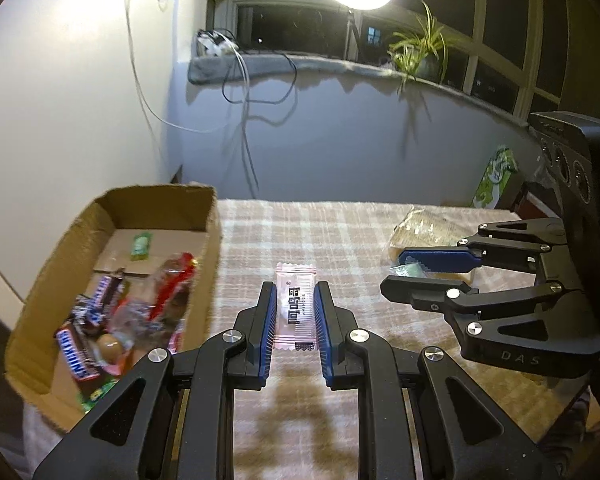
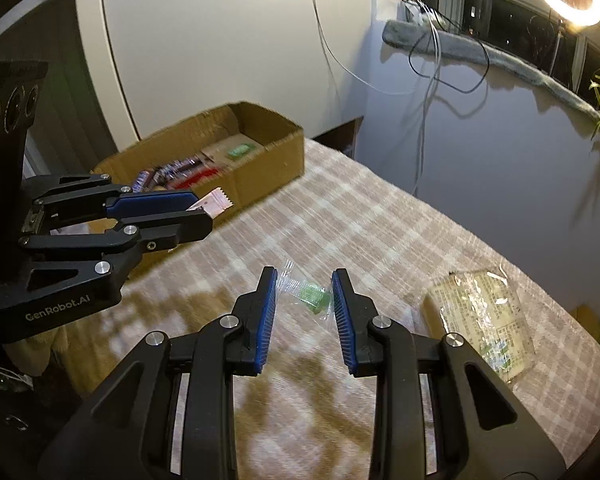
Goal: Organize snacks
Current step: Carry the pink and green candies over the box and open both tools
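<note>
Squeezing flat pink crinkly candy packet [image 1: 295, 307]: left gripper [image 1: 295, 292] blue ridged pads. Right gripper [image 2: 305, 294] pinching small clear-wrapped green candy [image 2: 314, 298].

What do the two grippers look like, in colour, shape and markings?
Both are black linkage frames with silver round pivot pins and long, ribbed blue pads. The left gripper carries white "GenRobot.AI" lettering; the right gripper shows faint "DAS" letters.

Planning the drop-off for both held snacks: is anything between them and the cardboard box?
Nothing visible blocks either. The pink packet in the left gripper is beside the cardboard box. The green candy in the right gripper must cross bare tablecloth, with the left gripper alongside.
</note>
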`<act>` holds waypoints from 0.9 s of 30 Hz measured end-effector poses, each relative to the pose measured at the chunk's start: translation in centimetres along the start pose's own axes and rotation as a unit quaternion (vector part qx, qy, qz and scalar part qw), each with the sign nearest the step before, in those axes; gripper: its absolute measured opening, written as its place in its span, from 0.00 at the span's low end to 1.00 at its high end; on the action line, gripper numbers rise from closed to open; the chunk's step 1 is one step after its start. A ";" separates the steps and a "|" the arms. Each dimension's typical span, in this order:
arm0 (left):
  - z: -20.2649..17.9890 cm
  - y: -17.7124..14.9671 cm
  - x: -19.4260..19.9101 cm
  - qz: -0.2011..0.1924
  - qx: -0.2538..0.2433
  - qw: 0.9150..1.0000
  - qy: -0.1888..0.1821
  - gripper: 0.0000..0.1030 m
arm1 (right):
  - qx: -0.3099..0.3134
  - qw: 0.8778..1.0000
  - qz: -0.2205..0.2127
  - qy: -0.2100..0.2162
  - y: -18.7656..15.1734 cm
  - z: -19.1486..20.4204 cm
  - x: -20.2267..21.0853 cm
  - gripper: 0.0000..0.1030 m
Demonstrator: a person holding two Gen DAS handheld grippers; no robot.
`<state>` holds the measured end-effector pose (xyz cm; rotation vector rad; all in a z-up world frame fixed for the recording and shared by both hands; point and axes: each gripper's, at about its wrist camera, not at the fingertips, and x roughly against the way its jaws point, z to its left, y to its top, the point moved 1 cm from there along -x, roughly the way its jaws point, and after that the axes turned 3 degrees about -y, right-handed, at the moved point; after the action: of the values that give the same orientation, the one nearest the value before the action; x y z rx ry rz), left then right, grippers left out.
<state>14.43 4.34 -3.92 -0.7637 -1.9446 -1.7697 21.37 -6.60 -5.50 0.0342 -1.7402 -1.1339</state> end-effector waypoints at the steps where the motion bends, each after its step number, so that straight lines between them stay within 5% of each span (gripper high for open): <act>1: 0.2 0.0 0.5 -0.003 0.001 1.000 0.002 0.17 | 0.000 1.000 -0.002 0.002 0.2 0.2 0.1 0.28; 13: 4.9 -0.3 5.7 -0.047 0.023 0.998 0.029 0.17 | 0.012 0.999 -0.020 0.022 4.7 4.8 -0.8 0.28; 27: 10.8 -0.7 6.6 -0.058 0.059 0.995 0.051 0.17 | 0.034 0.998 -0.019 0.052 9.5 9.6 -5.3 0.28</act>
<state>9.62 15.86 -1.55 -0.5209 -2.0404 -1.7065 21.12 7.73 -3.08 0.1650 -1.6913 -1.0812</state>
